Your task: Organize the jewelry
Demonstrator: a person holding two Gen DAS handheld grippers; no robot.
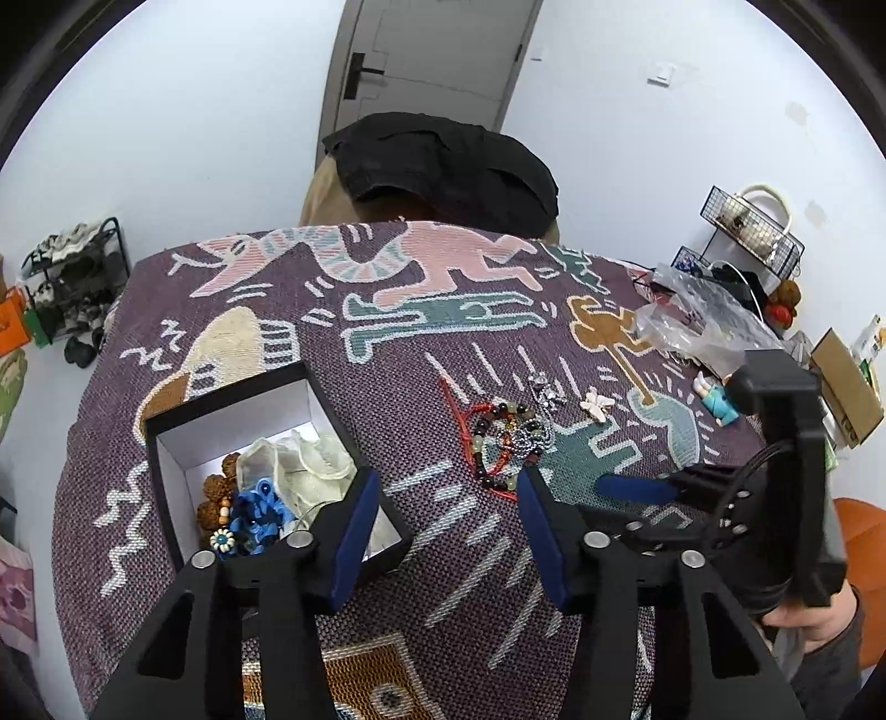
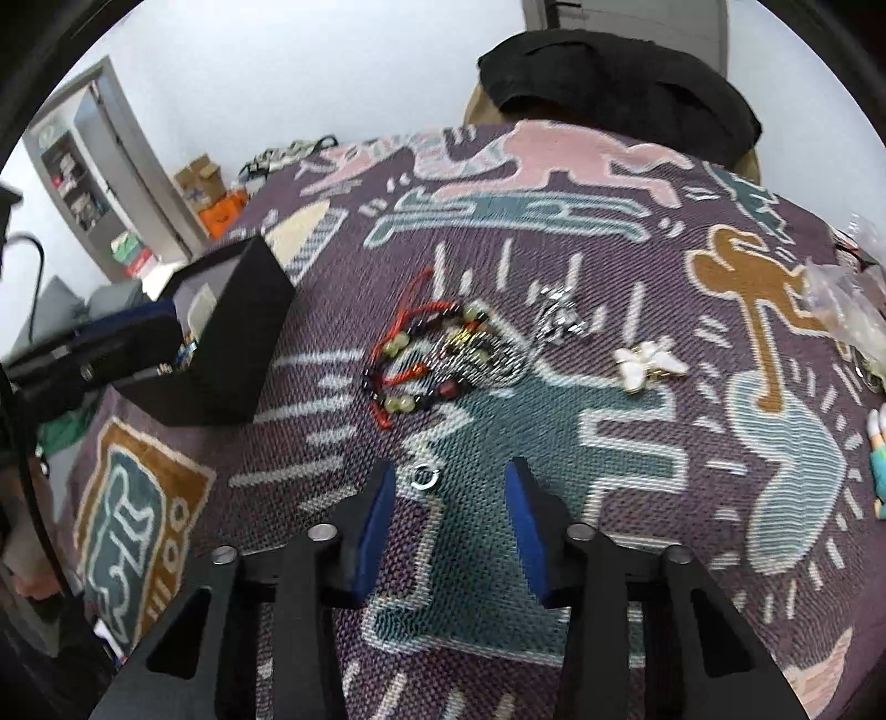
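Our right gripper (image 2: 449, 487) hangs part-open and empty over a small silver ring (image 2: 425, 477), which lies flat on the woven cloth (image 2: 554, 565) just inside its left finger. We judge the pads could skid over it or snag the weave. Our left gripper (image 1: 447, 501), also part-open and empty, has the black box (image 1: 166, 448) at its left finger and the beaded bracelets (image 1: 501, 443) just ahead.

1. White walls all round, with a grey door (image 1: 437, 52) behind — dark handle on its left edge.
2. A black shoe rack (image 1: 72, 277) stands at the left wall.
3. A wire shelf (image 1: 747, 227) sits at the right.
4. An open grey cabinet (image 2: 94, 171) shows in the right wrist view.
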